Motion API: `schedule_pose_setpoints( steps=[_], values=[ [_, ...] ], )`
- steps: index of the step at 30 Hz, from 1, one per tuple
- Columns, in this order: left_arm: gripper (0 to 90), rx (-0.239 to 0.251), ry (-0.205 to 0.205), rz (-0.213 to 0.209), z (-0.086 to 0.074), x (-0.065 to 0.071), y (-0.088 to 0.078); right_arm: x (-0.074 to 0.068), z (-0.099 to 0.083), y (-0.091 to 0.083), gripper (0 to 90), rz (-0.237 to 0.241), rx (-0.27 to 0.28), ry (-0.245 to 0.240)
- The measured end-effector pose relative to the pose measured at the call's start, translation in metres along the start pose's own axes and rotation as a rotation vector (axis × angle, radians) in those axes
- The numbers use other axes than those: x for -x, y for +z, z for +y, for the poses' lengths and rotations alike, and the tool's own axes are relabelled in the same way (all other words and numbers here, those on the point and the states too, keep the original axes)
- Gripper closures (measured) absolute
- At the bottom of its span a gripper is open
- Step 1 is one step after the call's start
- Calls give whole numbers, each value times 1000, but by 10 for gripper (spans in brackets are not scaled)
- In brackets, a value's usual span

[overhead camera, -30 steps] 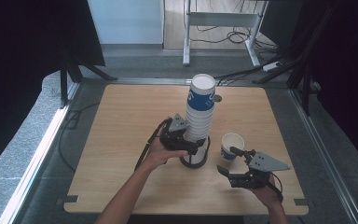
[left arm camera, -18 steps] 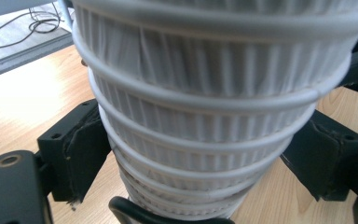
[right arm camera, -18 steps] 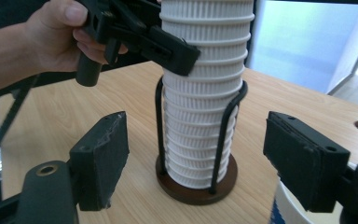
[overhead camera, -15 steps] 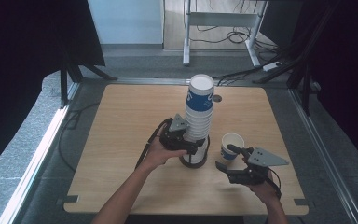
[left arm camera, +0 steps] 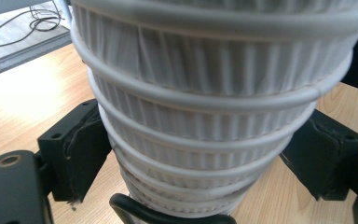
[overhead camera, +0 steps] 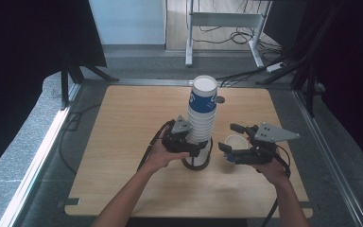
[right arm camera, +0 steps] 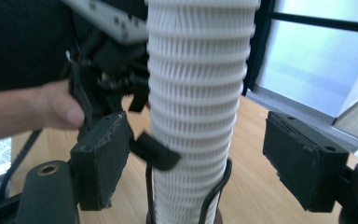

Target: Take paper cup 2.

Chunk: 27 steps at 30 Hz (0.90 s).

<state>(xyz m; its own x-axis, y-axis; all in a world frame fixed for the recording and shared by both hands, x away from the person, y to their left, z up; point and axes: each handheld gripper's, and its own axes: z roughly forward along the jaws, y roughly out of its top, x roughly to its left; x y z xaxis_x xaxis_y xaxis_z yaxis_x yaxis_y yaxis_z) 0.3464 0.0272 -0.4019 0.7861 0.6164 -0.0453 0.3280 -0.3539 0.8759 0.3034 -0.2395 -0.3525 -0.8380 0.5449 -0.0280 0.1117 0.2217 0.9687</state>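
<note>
- The left gripper (overhead camera: 194, 149) is sitting against the left side of the stack (overhead camera: 202, 116) of white ribbed cups, low down, with the person's left hand (overhead camera: 158, 157) wrapped behind it.
- In the left gripper view its fingers (left arm camera: 81, 156) are clamping the stack (left arm camera: 205, 116) from both sides, pads pressing into the ribbed wall; these fingers have just been closing, with the stack between them.
- The stack is standing upright in a black wire holder (overhead camera: 194, 164) near the middle of the desk (overhead camera: 123, 123), its top cup carrying a blue band.
- The right gripper (overhead camera: 231, 138) is hovering just right of the stack, pointing left towards it, the right hand (overhead camera: 274, 171) gripping it from the near side.
- A single cup (overhead camera: 237, 141) is standing mouth up on the desk just right of the holder; in the high view it is showing between the right gripper's two fingers.
- In the right gripper view the fingers (right arm camera: 100, 158) are standing apart, pads pressing on nothing. They have just been closing.
- The stack (right arm camera: 196, 116) is showing farther off in the gap between those fingers, clear of both pads.
- Beyond the stack in that view, the left gripper and the thumb of the left hand are showing on the left.
</note>
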Motion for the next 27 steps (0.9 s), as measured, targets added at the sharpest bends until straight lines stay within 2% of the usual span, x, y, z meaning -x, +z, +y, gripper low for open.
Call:
schedule_pose_setpoints(
  steps=[9, 18, 21, 27],
  values=[
    [133, -4, 8, 1, 0, 0, 0, 11, 40, -1, 218, 21, 18, -12],
    [133, -10, 10, 6, 0, 1, -1, 15, 79, 4, 203, 35, 41, -30],
    [133, -10, 11, 5, 0, 1, 0, 15, 93, 8, 198, 33, 45, -37],
    [133, -12, 9, 5, 0, 1, -1, 19, 108, 21, 186, 47, 39, -22]
  ],
)
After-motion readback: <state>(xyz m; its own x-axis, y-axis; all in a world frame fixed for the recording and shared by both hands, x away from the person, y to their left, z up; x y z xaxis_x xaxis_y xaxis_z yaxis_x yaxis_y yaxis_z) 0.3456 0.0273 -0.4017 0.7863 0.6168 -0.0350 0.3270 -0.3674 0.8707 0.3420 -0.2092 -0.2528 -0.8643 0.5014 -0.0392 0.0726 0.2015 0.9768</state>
